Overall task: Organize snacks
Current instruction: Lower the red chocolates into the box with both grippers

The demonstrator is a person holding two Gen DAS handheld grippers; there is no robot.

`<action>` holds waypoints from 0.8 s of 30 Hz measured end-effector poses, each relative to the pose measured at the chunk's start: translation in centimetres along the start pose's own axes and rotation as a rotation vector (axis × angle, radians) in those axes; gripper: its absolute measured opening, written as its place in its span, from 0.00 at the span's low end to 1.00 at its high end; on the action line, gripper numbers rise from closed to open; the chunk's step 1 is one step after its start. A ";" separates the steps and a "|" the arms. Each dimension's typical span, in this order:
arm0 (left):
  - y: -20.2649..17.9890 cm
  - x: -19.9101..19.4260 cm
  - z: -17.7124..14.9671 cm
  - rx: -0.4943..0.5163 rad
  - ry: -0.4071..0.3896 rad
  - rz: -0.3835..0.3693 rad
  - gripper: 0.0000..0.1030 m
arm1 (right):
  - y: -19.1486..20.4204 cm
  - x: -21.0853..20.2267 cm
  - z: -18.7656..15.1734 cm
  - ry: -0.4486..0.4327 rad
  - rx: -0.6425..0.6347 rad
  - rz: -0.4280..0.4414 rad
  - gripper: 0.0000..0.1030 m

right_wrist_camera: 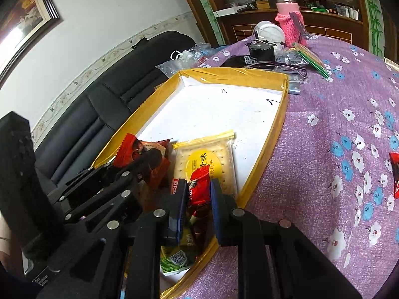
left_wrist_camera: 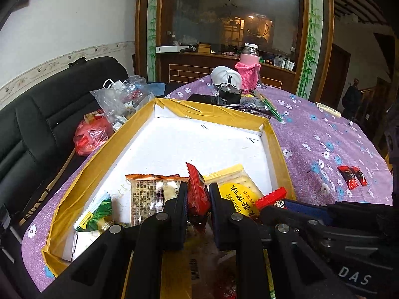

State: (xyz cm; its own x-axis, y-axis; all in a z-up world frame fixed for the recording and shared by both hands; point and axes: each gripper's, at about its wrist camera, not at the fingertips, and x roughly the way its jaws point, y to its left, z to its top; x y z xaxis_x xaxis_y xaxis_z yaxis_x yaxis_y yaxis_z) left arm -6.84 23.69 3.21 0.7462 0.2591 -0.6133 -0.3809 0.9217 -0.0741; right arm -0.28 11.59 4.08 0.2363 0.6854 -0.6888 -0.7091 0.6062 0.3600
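1. Left wrist view: your left gripper [left_wrist_camera: 198, 199] is pinching a red snack packet [left_wrist_camera: 197, 191], black fingers [left_wrist_camera: 178, 206] clamped on either side of it, held just above the near end of the tray
2. That tray [left_wrist_camera: 139, 124] is a shallow yellow-taped box with a white floor, sitting on the purple flowered tablecloth [left_wrist_camera: 324, 134]; its far half is bare
3. Down in the near end you've got an orange-edged cracker packet [left_wrist_camera: 149, 196] to the left of your fingers, a green packet [left_wrist_camera: 98, 214] in the near left corner, and a yellow-label cracker pack [left_wrist_camera: 237, 189] to the right
4. Your right gripper [left_wrist_camera: 274, 203] comes in from the right with a second red packet [left_wrist_camera: 270, 196] at its tip, just over the yellow-label pack
5. Two small red packets [left_wrist_camera: 352, 175] lie out on the cloth, well apart from the tray
6. Right wrist view: your right gripper [right_wrist_camera: 198, 194] is closed on its red packet [right_wrist_camera: 199, 189], blue-padded fingers [right_wrist_camera: 180, 199] squeezing it from both sides, over the tray's [right_wrist_camera: 271, 134] near right corner
7. Behind it lies the yellow-label cracker pack [right_wrist_camera: 207, 159]; a green packet [right_wrist_camera: 174, 259] shows below the fingers
8. Your left gripper [right_wrist_camera: 143, 159] reaches in from the left, holding its red packet [right_wrist_camera: 132, 147] over the tray
9. One red packet [right_wrist_camera: 395, 174] sits on the tablecloth [right_wrist_camera: 311, 149] at the right edge
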 end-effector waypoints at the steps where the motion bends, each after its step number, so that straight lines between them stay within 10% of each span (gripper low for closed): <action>1: 0.1 0.0 0.0 -0.001 0.000 -0.001 0.16 | 0.0 0.1 0.0 0.002 0.004 -0.001 0.18; 24: 0.7 -0.1 0.0 -0.006 -0.003 0.004 0.16 | -0.5 1.5 0.9 0.011 0.032 -0.016 0.18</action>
State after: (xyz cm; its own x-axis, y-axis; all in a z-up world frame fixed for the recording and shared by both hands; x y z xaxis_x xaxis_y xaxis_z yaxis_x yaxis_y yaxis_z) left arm -7.18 24.36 3.23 0.7463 0.2633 -0.6114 -0.3867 0.9190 -0.0763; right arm 1.03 12.72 3.48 0.2400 0.6715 -0.7011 -0.6837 0.6296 0.3689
